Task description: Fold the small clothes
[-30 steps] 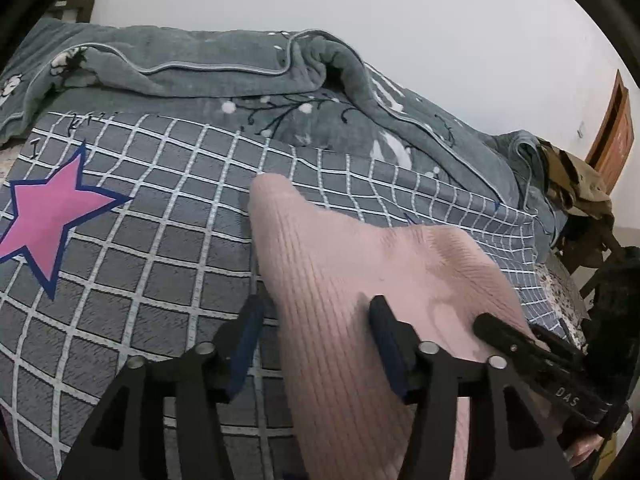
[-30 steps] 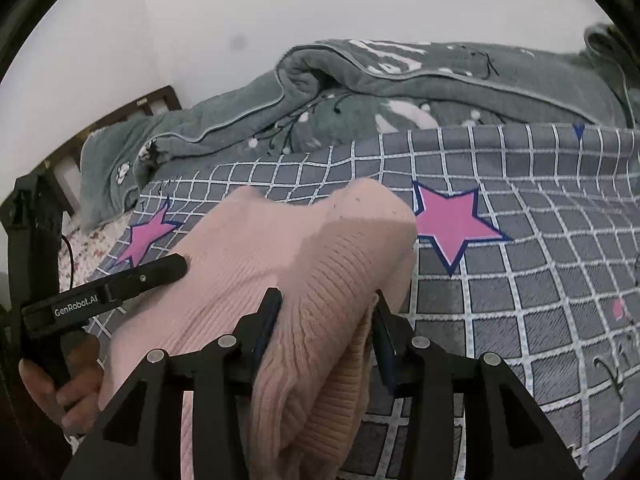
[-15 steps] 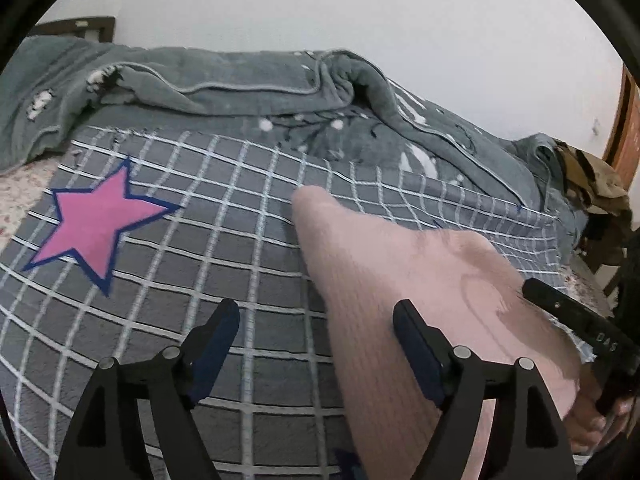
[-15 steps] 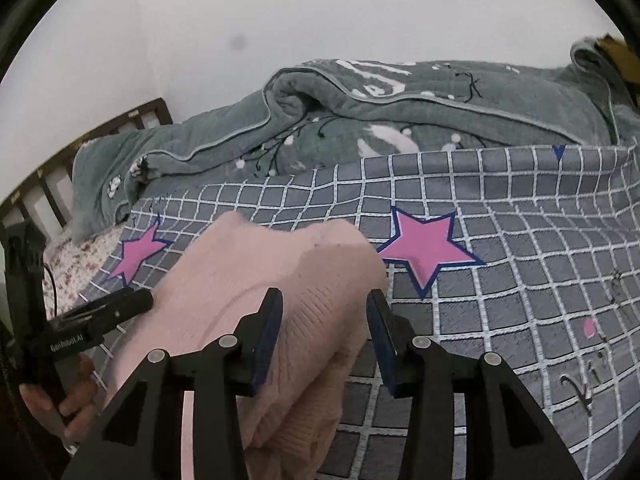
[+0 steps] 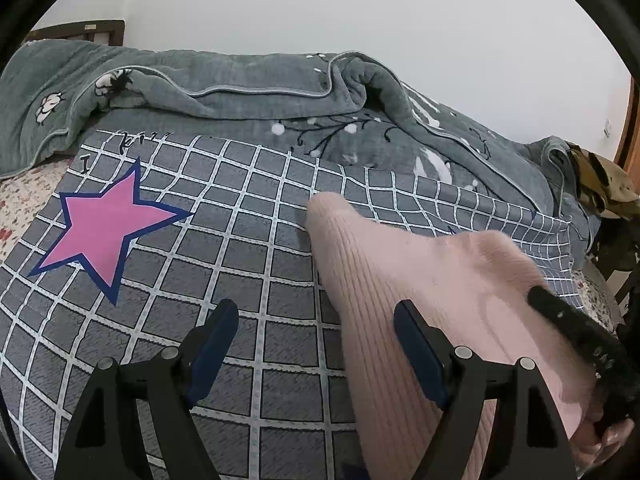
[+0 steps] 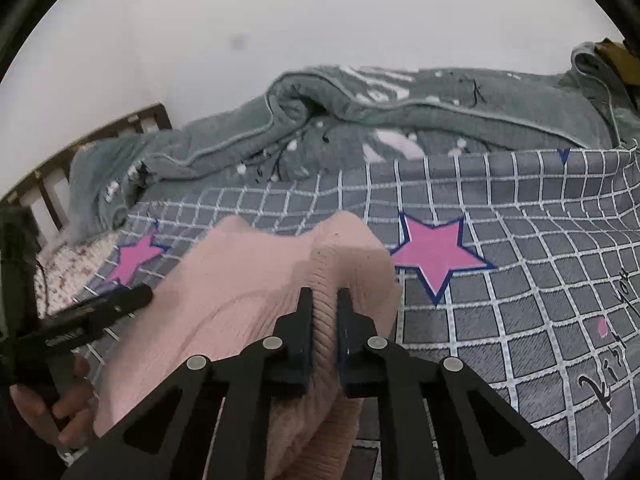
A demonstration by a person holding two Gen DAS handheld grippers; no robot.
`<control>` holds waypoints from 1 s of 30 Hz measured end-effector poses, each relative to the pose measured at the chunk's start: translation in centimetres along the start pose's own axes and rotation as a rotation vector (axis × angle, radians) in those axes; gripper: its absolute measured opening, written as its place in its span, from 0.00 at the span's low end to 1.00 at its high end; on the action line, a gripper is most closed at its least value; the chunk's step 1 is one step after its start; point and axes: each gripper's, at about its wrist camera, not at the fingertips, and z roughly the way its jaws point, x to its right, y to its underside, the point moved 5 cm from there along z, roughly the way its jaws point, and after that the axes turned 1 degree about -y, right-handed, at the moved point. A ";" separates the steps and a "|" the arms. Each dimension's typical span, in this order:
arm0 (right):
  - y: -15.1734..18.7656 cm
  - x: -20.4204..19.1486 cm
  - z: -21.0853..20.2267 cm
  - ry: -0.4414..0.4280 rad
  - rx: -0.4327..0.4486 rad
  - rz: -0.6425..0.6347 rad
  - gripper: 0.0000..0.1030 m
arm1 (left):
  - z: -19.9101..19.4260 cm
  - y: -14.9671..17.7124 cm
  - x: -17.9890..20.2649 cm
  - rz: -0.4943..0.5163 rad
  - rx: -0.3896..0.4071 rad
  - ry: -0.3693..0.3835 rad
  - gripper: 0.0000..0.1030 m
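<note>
Checked bedspread (image 5: 248,280) lies bare to your left; your right gripper (image 6: 324,320) pinches the pink garment's (image 6: 240,300) ribbed fold, left gripper (image 5: 316,336) spread, empty.

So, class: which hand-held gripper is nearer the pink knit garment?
Right. The right hand-held gripper is clamped on a fold of the garment; the left hand-held gripper stands open at its edge, not gripping.

left gripper (image 5: 316,344) spread wide; right gripper (image 6: 325,320) clamped tight, both angled downward.
</note>
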 end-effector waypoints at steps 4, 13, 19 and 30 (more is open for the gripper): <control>-0.4 1.0 -0.5 -0.019 0.014 0.037 0.10 | 0.0 -0.2 0.2 0.014 0.005 -0.002 0.77; 0.1 1.4 0.2 0.043 -0.032 -0.013 0.15 | 0.6 -1.0 0.2 0.020 0.012 -0.025 0.77; 0.2 1.0 -0.5 0.033 0.011 -0.045 0.18 | 1.1 -0.9 0.1 0.007 0.005 -0.029 0.77; 1.1 1.8 -0.7 0.018 -0.001 -0.004 0.18 | 1.0 -0.6 0.1 0.006 0.008 -0.028 0.77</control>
